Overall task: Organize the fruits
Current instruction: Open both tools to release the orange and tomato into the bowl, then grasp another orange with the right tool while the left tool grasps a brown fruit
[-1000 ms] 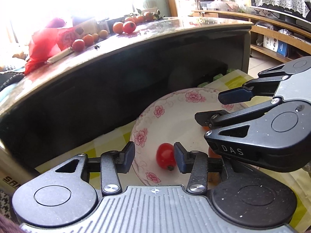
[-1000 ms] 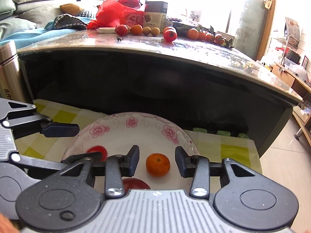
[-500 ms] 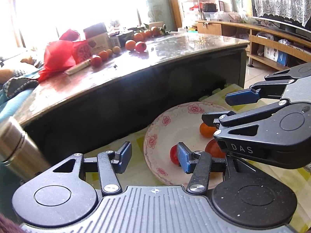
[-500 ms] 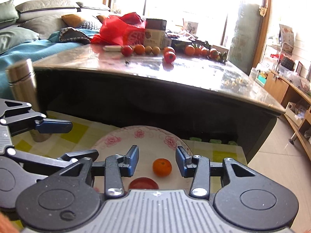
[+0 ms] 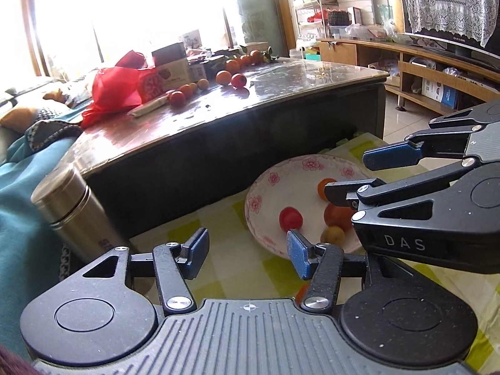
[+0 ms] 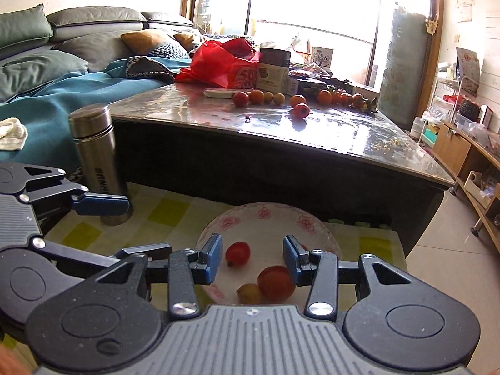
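- Sunlit lounge, dark glossy table (image 6: 312, 131) across mid-frame, checked cloth (image 5: 237, 218) below.
- Flowered plate (image 6: 265, 215) at lower centre, holding a small tomato (image 6: 238, 253), a larger tomato (image 6: 276, 282), a yellow fruit (image 6: 249, 293) and, in the left view, a tangerine (image 5: 322, 187).
- More fruit (image 6: 272, 97) lined up on the tabletop, upper centre.
- Left gripper (image 5: 247, 253) and right gripper (image 6: 253, 257) both gaped wide, empty.
- Judged light, round, smooth, prone to roll; tomatoes soft, bruised easily.
- Best pinched gently across the widest part.

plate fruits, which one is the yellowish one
The small yellowish fruit at the near rim of the plate, touching the big red-orange one; the others in it are red or orange.
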`<state>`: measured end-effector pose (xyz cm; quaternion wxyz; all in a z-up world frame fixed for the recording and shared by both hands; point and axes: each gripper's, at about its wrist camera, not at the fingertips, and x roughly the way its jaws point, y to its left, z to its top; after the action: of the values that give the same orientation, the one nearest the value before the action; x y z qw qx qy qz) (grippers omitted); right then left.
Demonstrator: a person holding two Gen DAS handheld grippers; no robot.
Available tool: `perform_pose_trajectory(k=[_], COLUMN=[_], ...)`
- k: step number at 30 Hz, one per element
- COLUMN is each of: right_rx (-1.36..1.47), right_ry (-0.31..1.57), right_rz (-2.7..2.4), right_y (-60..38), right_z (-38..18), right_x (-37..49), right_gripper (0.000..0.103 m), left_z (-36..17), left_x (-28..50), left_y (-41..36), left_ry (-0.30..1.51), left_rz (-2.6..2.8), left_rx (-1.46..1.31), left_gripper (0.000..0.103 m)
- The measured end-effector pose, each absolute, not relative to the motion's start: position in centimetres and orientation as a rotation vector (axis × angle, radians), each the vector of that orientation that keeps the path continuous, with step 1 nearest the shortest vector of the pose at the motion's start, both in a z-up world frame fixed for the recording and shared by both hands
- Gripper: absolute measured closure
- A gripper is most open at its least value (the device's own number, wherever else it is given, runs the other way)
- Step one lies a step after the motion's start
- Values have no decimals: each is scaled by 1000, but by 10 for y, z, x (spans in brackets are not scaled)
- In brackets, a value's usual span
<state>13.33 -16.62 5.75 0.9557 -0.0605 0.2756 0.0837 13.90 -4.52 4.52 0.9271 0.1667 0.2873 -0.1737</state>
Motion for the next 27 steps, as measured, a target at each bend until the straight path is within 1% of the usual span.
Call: perform_pose_trajectory(k=[7,10,18,23,27], right_rx=[-123,-129,-185,-189,-186], right_ry=[587,604,704,730,746], right_rz=[188,202,252,284,296], right_y=[-156,-154,-144,-141,-139], right_z=[51,46,6,-7,-15], right_x=[113,104,93,95,100], right_gripper=[54,49,49,49,49], left_z=[40,35,7,-7,-14], left_x=[123,114,101,102,107], left_y=[-33,-24,10,28,33], left_ry=[620,640,741,813,834], left_rz=[-359,-362,-339,-327,-321], left_rx=[332,339,388,346,314], left_gripper=[39,36,36,35,34])
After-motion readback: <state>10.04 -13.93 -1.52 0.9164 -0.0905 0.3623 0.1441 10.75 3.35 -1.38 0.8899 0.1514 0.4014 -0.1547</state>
